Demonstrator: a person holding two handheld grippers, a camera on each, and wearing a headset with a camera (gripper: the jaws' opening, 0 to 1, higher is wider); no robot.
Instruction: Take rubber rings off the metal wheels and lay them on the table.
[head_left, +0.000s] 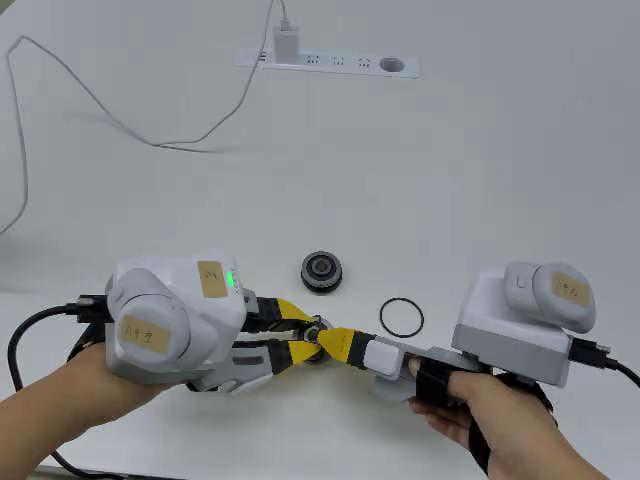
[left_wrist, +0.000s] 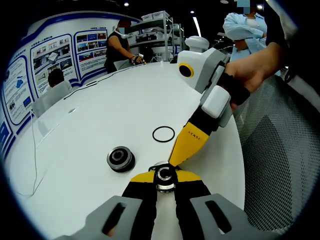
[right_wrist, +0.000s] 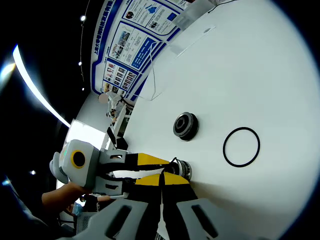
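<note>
The left hand (head_left: 88, 388) holds the left gripper (head_left: 306, 336) low over the table (head_left: 470, 180), its jaws pointing to the person's right. The right hand (head_left: 478, 402) holds the right gripper (head_left: 338, 343) the opposite way, so the two sets of yellow tips meet nose to nose near the table's front edge.

In the left gripper view, the left gripper (left_wrist: 165, 176) is clenched on a wheel (left_wrist: 165, 177), one jaw on each side. The right gripper (left_wrist: 176, 156) comes in from the upper right with its tip against the wheel's rim.

In the right gripper view, the right gripper (right_wrist: 162, 179) has its jaws pressed together beside the wheel (right_wrist: 183, 170). A thin black strand stands up off the wheel by the tips. I cannot tell whether rubber is nipped between them.

The wheel is a small metal disc with a dark centre, held just above the table. A second wheel (head_left: 322, 270) lies flat just beyond the tips. A loose black ring (head_left: 401, 317) lies flat on the table to its right, apart from both wheels.
</note>
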